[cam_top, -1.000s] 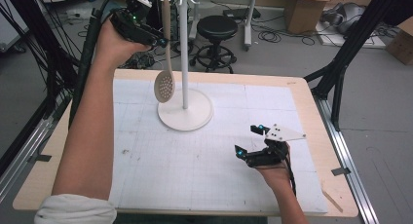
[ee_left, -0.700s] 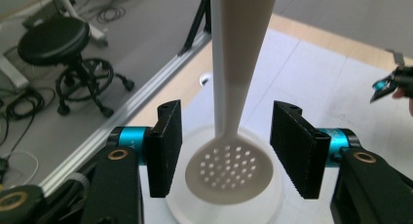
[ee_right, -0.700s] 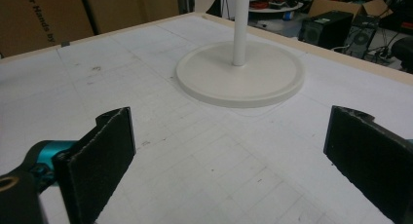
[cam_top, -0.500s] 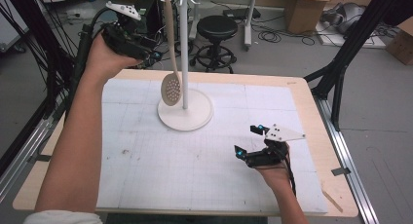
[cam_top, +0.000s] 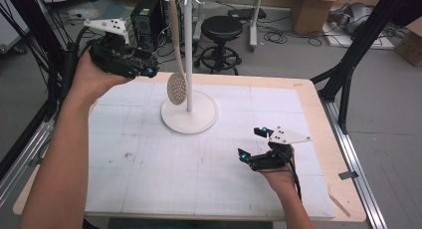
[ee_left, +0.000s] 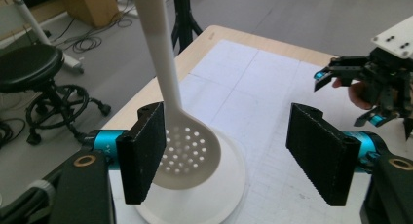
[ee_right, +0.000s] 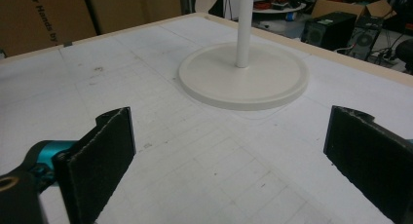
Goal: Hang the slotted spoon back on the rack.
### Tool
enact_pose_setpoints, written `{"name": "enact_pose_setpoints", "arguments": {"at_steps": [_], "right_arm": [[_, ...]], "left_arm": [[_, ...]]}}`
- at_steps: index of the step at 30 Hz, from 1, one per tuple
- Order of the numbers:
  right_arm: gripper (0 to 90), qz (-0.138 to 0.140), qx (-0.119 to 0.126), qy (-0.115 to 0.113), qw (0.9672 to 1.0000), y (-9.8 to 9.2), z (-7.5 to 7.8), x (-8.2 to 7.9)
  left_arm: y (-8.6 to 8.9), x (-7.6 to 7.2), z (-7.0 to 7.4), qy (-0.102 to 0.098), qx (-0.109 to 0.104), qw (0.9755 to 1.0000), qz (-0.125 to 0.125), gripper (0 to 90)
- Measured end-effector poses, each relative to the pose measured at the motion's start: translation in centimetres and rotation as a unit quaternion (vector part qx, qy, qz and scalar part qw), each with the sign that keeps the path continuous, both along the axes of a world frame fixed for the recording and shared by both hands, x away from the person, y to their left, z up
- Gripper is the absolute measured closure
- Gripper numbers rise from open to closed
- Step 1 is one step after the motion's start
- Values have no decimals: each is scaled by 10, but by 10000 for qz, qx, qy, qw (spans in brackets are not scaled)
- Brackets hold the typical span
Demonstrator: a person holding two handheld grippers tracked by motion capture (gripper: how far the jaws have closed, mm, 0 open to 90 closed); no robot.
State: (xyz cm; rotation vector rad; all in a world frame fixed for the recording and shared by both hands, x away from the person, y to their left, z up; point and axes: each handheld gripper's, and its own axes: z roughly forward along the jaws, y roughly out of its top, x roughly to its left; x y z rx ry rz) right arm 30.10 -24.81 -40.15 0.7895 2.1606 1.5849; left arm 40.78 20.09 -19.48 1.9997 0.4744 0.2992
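Black pads of the left tool (ee_left: 234,156) stand apart, having just been opening; the near pad sits just beside the white slotted spoon (ee_left: 187,151), nothing pressed between them. That spoon hangs by its handle from the hook top of the white stand (cam_top: 188,50), its perforated bowl low over the stand's round base. Toward the near right of the counter (cam_top: 308,89), the right tool (cam_top: 253,143) rests low over the gridded mat, jaws wide apart, gripping nothing
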Motion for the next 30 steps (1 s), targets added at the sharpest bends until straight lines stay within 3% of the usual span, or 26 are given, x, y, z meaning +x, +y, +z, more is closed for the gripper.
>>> {"name": "enact_pose_setpoints", "arguments": {"at_steps": [9, 15, 19, 23, 26, 30], "right_arm": [[32, 16, -19, 47, 10000, 1, 0, -1], [32, 18, -59, 31, 10000, 1, -1, 0], [32, 30, -47, 11, 10000, 2, -1, 0], [32, 27, -21, 68, 10000, 1, -1, 0], [32, 16, -33, 66, 10000, 1, -1, 0], [32, 17, -48, 58, 10000, 1, -1, 0]], "left_arm": [[13, -15, -16, 67, -214, 9997, -89, 262], [18, -25, -34, 87, -319, 9994, -141, 240], [17, -35, -51, 32, -320, 9994, -157, 214], [14, -48, -73, 93, -515, 9980, -347, 184], [13, -55, -88, 126, -550, 9974, -442, 168], [17, -62, -109, 123, -456, 9986, -257, 149]]}}
